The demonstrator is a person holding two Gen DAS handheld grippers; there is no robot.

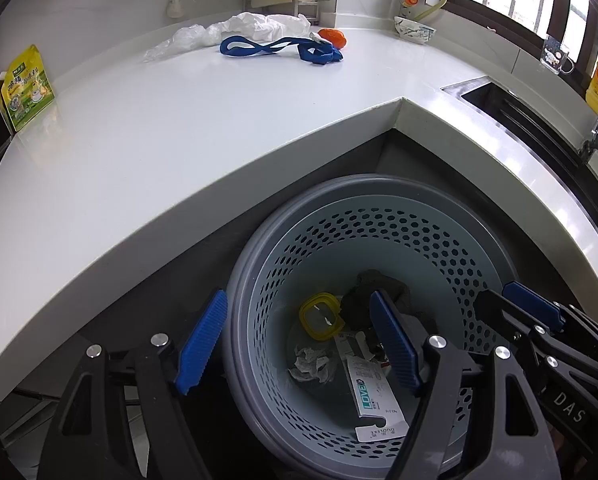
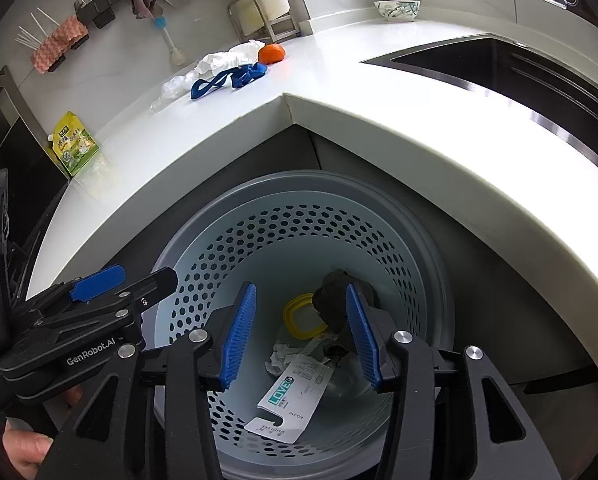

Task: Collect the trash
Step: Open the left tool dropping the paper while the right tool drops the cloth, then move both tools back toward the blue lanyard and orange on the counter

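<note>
A pale blue perforated bin (image 1: 379, 224) (image 2: 299, 216) with a grey rim stands on the floor in the counter's inner corner. At its bottom lie a yellow ring (image 1: 319, 316) (image 2: 299, 316), crumpled paper (image 1: 311, 364) (image 2: 281, 356), a white "LOVE" card pack (image 1: 373, 396) (image 2: 295, 396) and a dark crumpled wad (image 1: 379, 284) (image 2: 331, 300). My left gripper (image 1: 299, 344) (image 2: 147, 276) hangs open above the bin's left rim. My right gripper (image 2: 301, 336) (image 1: 499, 294) hangs open over the bin's middle. Neither holds anything.
On the white counter (image 1: 179, 128) (image 2: 379, 92) lie a blue strap (image 1: 275, 48) (image 2: 227, 78), white plastic wrap (image 1: 259, 26) (image 2: 215, 62), an orange (image 1: 333, 38) (image 2: 271, 54) and a yellow-green pouch (image 1: 25, 88) (image 2: 75, 144). A sink (image 1: 495, 98) (image 2: 479, 60) is at the right. A bowl (image 2: 397, 10) stands at the back.
</note>
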